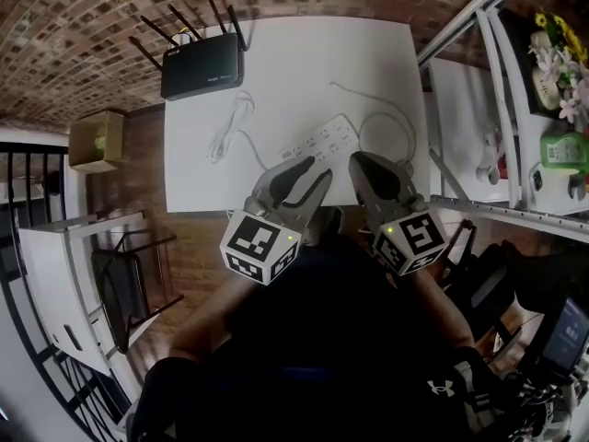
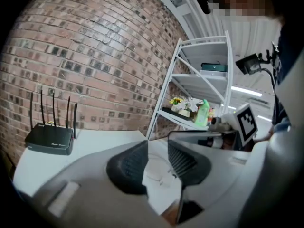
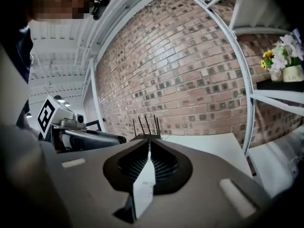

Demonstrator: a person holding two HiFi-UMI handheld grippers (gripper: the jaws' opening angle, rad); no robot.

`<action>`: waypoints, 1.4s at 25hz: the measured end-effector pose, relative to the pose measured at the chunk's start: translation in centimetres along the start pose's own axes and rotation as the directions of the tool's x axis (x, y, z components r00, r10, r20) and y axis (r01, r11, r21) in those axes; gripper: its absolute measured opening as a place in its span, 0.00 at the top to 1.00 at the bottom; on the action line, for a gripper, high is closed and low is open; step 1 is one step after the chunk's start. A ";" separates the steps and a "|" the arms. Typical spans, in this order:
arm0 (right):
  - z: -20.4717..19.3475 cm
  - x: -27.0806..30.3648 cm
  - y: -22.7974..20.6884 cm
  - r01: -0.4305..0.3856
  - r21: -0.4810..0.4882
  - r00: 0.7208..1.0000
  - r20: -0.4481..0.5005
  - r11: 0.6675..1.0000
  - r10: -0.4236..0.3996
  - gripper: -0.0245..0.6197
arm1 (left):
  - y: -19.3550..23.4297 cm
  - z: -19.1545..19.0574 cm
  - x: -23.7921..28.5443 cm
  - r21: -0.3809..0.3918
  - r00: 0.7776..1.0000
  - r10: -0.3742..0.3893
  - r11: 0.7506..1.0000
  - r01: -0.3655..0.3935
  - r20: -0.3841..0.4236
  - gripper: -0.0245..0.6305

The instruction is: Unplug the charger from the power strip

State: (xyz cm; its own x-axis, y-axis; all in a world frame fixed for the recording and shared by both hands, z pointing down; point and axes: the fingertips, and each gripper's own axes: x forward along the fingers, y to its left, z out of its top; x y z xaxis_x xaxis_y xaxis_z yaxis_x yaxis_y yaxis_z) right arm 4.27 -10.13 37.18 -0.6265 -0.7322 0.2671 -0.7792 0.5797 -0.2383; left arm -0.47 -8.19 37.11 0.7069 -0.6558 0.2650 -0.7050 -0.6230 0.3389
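At the far left of the head view a brown cardboard box [image 1: 97, 139] stands by the brick wall, with a black metal chair [image 1: 120, 302] lower down beside a white cabinet [image 1: 55, 274]. The square white desk [image 1: 368, 53] carries a black plastic router with four upright antennas [image 1: 202, 67] at its back left corner. In front of it a thin white charger cable [image 1: 228, 127] lies loosely bunched, its lead curving toward the left end of the long white plastic power strip [image 1: 324, 142]. The strip lies aslant near the desk's front edge. The grey left gripper [image 1: 317, 166] stands in front of that end, so I cannot tell whether a plug sits in the strip there. Its jaws stand a little apart with nothing gripped. Through the gap, the left gripper view [image 2: 157, 146] shows bare desk and a loop of thin white cord [image 2: 156, 169], with the router off to the left. Just beside it, the grey right gripper [image 1: 364, 158] has its jaws pressed together on nothing, as the right gripper view [image 3: 149, 144] shows, and its tip is close to the strip's right end. A thin white cord [image 1: 386, 114] curls over the desk right of the strip. Further right a white metal shelf rack [image 1: 497, 81] holds yellow and pink flowers [image 1: 560, 49] and a green plastic bottle [image 1: 563, 147]
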 end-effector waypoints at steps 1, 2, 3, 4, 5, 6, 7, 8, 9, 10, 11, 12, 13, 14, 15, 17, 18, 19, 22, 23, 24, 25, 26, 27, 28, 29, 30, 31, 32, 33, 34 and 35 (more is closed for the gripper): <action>0.1 0.0 0.2 -0.002 -0.018 1.000 0.007 1.000 0.003 0.93 | -0.1 0.0 -0.1 0.003 1.000 0.000 1.000 0.000 -0.002 0.76; 0.2 -0.1 0.5 -0.005 -0.034 1.000 0.013 0.999 0.006 0.94 | -0.2 -0.1 -0.1 0.006 1.000 0.000 1.000 0.000 -0.004 0.76; 0.3 -0.1 0.6 -0.006 -0.047 1.000 0.017 0.999 0.007 0.94 | -0.2 -0.1 -0.1 0.010 1.000 0.002 1.000 -0.002 -0.005 0.76; 0.5 -0.2 0.7 -0.003 -0.056 1.000 0.018 0.998 0.004 0.94 | -0.2 -0.1 -0.1 0.012 1.000 0.003 1.000 -0.003 -0.005 0.77; 0.6 -0.2 0.7 0.000 -0.064 1.000 0.016 0.998 0.001 0.94 | -0.2 -0.1 -0.1 0.013 1.000 0.004 1.000 -0.004 -0.003 0.77; 0.7 -0.3 0.7 0.001 -0.069 1.000 0.017 0.998 0.000 0.94 | -0.2 -0.1 0.0 0.012 1.000 0.004 1.000 -0.004 -0.002 0.77; 0.7 -0.3 0.7 0.000 -0.072 1.000 0.025 0.997 0.002 0.94 | -0.2 -0.1 0.0 0.010 1.000 0.003 1.000 -0.003 -0.001 0.77; 0.8 -0.3 0.8 -0.003 -0.074 0.999 0.036 0.997 0.005 0.94 | -0.2 -0.1 0.0 0.007 1.000 0.002 1.000 -0.002 0.000 0.77; 0.9 -0.3 0.8 -0.004 -0.074 0.999 0.046 0.997 0.007 0.95 | -0.2 0.0 -0.1 0.005 1.000 0.001 1.000 -0.001 0.001 0.77; 1.0 -0.3 0.9 -0.003 -0.073 0.999 0.051 0.997 0.007 0.95 | -0.2 0.0 -0.1 0.004 1.000 0.000 1.000 0.000 0.002 0.77; 1.1 -0.3 0.9 -0.003 -0.070 0.999 0.053 0.998 0.007 0.95 | -0.3 0.1 -0.2 0.005 1.000 0.000 1.000 0.000 0.004 0.78; 1.1 -0.3 1.0 -0.006 -0.065 0.998 0.054 0.998 0.009 0.95 | -0.3 0.2 -0.2 0.006 1.000 0.000 1.000 0.000 0.006 0.78; 1.1 -0.3 1.1 -0.010 -0.059 0.998 0.055 0.998 0.014 0.95 | -0.4 0.2 -0.2 0.008 1.000 -0.001 1.000 0.000 0.008 0.78; 1.1 -0.3 1.1 -0.013 -0.054 0.998 0.059 0.998 0.017 0.95 | -0.4 0.3 -0.2 0.009 1.000 -0.001 1.000 0.000 0.008 0.78; 1.2 -0.3 1.0 -0.011 -0.051 0.998 0.065 0.999 0.015 0.95 | -0.4 0.2 -0.2 0.010 1.000 0.000 1.000 0.000 0.007 0.78; 1.1 -0.3 0.8 -0.003 -0.050 0.998 0.065 0.999 0.007 0.95 | -0.3 0.1 -0.1 0.006 1.000 0.000 1.000 0.000 0.004 0.78; 1.0 -0.3 0.8 -0.002 -0.054 0.998 0.057 0.999 0.005 0.95 | -0.3 0.1 -0.2 0.003 1.000 0.000 1.000 0.000 0.003 0.78; 1.0 -0.3 0.8 -0.002 -0.057 0.999 0.051 0.998 0.005 0.95 | -0.3 0.0 -0.2 0.000 1.000 0.000 1.000 0.000 0.003 0.78; 0.9 -0.4 0.8 0.003 -0.054 0.999 0.046 0.999 -0.001 0.95 | -0.5 0.1 -0.2 0.004 1.000 -0.002 1.000 0.002 0.006 0.78; 0.9 -0.4 0.7 0.005 -0.056 0.999 0.047 0.998 -0.002 0.95 | -0.5 0.2 -0.2 0.008 1.000 -0.003 1.000 0.003 0.007 0.78; 0.9 -0.4 0.6 0.007 -0.058 0.999 0.047 0.998 -0.004 0.95 | -0.5 0.2 -0.2 0.011 1.000 -0.003 1.000 0.003 0.007 0.78; 0.9 -0.4 0.6 0.009 -0.059 0.999 0.045 0.998 -0.006 0.95 | -0.5 0.2 -0.2 0.012 1.000 -0.002 1.000 0.002 0.006 0.78; 0.8 -0.4 0.6 0.009 -0.058 0.999 0.043 0.998 -0.007 0.95 | -0.5 0.1 -0.2 0.011 1.000 -0.001 1.000 0.000 0.006 0.78; 0.8 -0.5 0.6 0.007 -0.059 0.999 0.043 0.998 -0.004 0.95 | -0.5 0.1 -0.2 0.010 1.000 0.001 1.000 -0.001 0.005 0.78; 0.7 -0.5 0.6 0.003 -0.061 0.999 0.046 0.998 -0.001 0.95 | -0.4 0.0 -0.2 0.009 1.000 0.003 1.000 -0.003 0.004 0.78; 0.7 -0.5 0.6 0.002 -0.062 0.999 0.048 0.998 0.001 0.95 | -0.5 0.0 -0.3 0.009 1.000 0.004 1.000 -0.004 0.003 0.78; 0.7 -0.5 0.6 0.001 -0.062 0.999 0.050 0.998 0.002 0.95 | -0.5 0.0 -0.3 0.009 1.000 0.005 1.000 -0.005 0.003 0.78; 0.7 -0.5 0.6 0.000 -0.063 0.999 0.051 0.998 0.004 0.95 | -0.5 0.0 -0.3 0.009 1.000 0.005 1.000 -0.005 0.003 0.78; 0.7 -0.5 0.6 -0.004 -0.065 0.999 0.051 0.998 0.007 0.95 | -0.5 0.0 -0.3 0.009 1.000 0.005 1.000 -0.005 0.002 0.78; 0.7 -0.5 0.6 -0.007 -0.067 0.999 0.052 0.998 0.010 0.95 | -0.5 0.0 -0.3 0.009 1.000 0.006 1.000 -0.006 0.002 0.78; 0.7 -0.5 0.6 -0.008 -0.066 0.999 0.052 0.998 0.011 0.95 | -0.5 0.0 -0.3 0.009 1.000 0.006 1.000 -0.006 0.002 0.78; 0.7 -0.4 0.6 -0.006 -0.061 0.999 0.051 0.998 0.009 0.95 | -0.4 0.0 -0.3 0.009 1.000 0.008 1.000 -0.008 0.002 0.78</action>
State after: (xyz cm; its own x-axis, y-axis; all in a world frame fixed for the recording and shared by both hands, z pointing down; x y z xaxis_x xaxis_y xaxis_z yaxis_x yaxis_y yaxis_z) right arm 4.07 -9.71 36.30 -0.6318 -0.7441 0.2172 -0.7751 0.6049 -0.1824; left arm -0.38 -7.67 36.91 0.7013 -0.6614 0.2658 -0.7109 -0.6217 0.3289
